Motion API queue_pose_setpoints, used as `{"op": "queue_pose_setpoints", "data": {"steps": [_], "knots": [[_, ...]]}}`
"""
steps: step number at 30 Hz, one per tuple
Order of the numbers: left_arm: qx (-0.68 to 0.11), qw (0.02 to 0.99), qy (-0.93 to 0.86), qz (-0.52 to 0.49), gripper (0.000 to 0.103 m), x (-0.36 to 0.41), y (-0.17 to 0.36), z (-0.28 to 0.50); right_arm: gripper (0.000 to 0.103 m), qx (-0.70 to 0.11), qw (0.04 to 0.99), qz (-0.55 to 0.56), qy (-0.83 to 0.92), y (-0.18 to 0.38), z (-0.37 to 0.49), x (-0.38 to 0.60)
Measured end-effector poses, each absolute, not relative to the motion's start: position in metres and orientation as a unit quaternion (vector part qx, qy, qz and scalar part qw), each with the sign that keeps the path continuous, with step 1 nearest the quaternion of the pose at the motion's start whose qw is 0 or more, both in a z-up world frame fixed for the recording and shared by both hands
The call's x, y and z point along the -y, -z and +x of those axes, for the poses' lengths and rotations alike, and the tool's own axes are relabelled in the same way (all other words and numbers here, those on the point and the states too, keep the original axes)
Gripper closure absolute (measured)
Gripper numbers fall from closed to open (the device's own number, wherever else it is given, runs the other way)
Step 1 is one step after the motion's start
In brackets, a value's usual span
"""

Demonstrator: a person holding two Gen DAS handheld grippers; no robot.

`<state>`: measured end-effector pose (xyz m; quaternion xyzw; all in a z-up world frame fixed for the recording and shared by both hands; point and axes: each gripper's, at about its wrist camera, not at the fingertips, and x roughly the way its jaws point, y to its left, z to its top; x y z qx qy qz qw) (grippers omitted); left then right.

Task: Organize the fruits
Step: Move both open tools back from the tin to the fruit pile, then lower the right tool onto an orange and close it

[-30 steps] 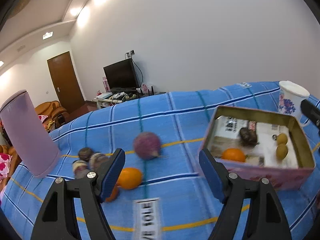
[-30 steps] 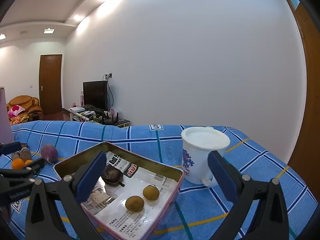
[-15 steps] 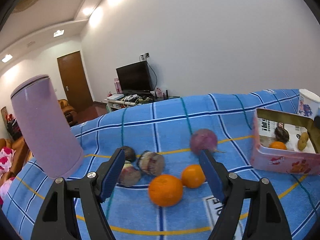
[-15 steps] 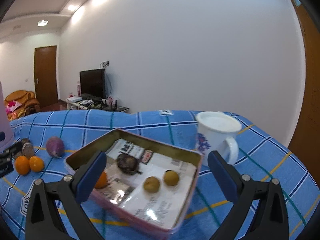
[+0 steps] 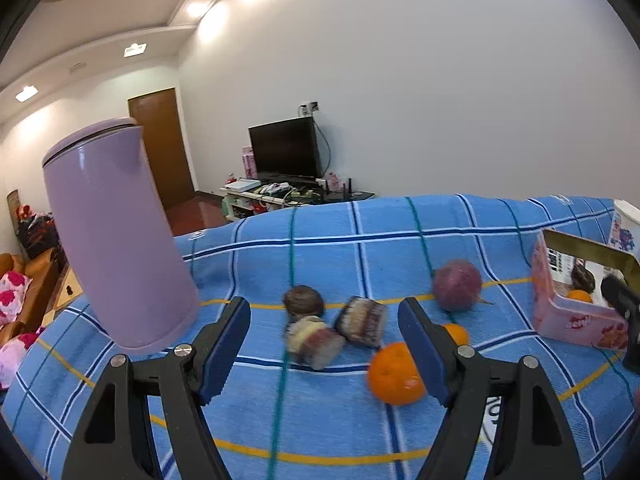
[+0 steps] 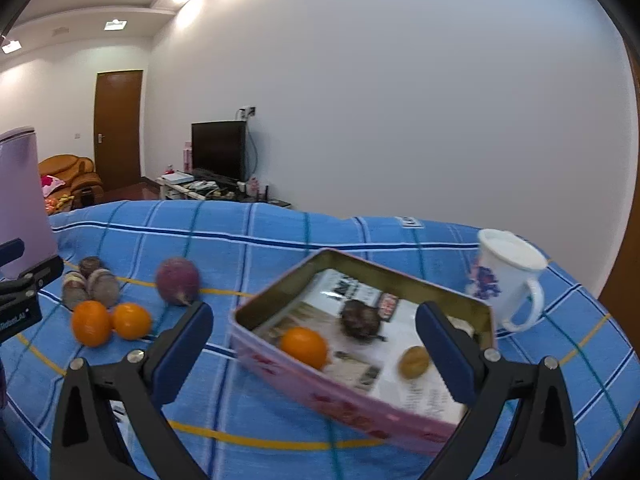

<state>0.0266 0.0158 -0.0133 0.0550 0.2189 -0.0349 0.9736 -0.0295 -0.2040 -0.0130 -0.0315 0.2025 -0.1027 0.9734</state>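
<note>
While no fruit is in either grip, the scene reads as follows.

Step in hand: by my reading, the reach for the next loose fruit to go into the tin (image 6: 362,400).
Left gripper (image 5: 324,350): jaws wide and empty, aimed at the loose fruit on the blue checked cloth (image 5: 360,256); the two cut pieces lie beyond and between its fingers.
Right gripper (image 6: 314,350): jaws wide and empty, hanging over the near side of the tin; nothing pinched.
Loose fruit, counted: two oranges, the nearer one (image 5: 394,374) just beside the left gripper's right finger, the other (image 5: 456,332) partly hidden behind it; one round purple fruit (image 5: 457,285); one dark round fruit (image 5: 303,300); two cut pieces (image 5: 362,320), blurred.
In the tin, counted: one orange (image 6: 303,347), one dark fruit (image 6: 360,318), one small yellow-brown fruit (image 6: 415,362); any more would be hidden behind the right finger.
Other things: one purple jug (image 5: 116,236), left of the fruit; one white mug (image 6: 508,276), beyond the tin.
Next move calls for: centring the jaws on one fruit, lowering, closing gently on it. Round fruit may roll.
</note>
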Motion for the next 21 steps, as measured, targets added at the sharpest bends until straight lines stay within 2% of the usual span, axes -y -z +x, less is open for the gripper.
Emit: {"op": "queue_pose_setpoints", "data": {"steps": [12,13,14,15,16,17,21], "knots": [[-0.256,0.965,-0.045,0.007,0.025,-0.08,0.01,0.061,0.002,-0.255,0.967,0.013,0.021,0.024,-0.003,0.163],[-0.262,0.964,-0.048,0.006,0.025,-0.082,0.01,0.063,0.007,-0.266,0.964,0.016,0.01,0.026,0.001,0.158],[-0.267,0.962,-0.052,0.005,0.025,-0.085,0.011,0.066,0.018,-0.274,0.962,0.015,0.005,0.028,0.004,0.155],[-0.269,0.962,-0.056,0.006,0.025,-0.086,0.012,0.067,0.025,-0.287,0.958,0.014,-0.003,0.03,0.009,0.15],[-0.27,0.961,-0.06,0.008,0.025,-0.087,0.013,0.067,0.04,-0.3,0.954,0.016,-0.014,0.033,0.014,0.146],[-0.271,0.96,-0.064,0.011,0.025,-0.088,0.013,0.068,0.049,-0.311,0.95,0.019,-0.025,0.035,0.017,0.143],[-0.269,0.96,-0.074,0.03,0.025,-0.089,0.012,0.069,0.051,-0.339,0.936,0.036,-0.09,0.043,0.027,0.123]]}}
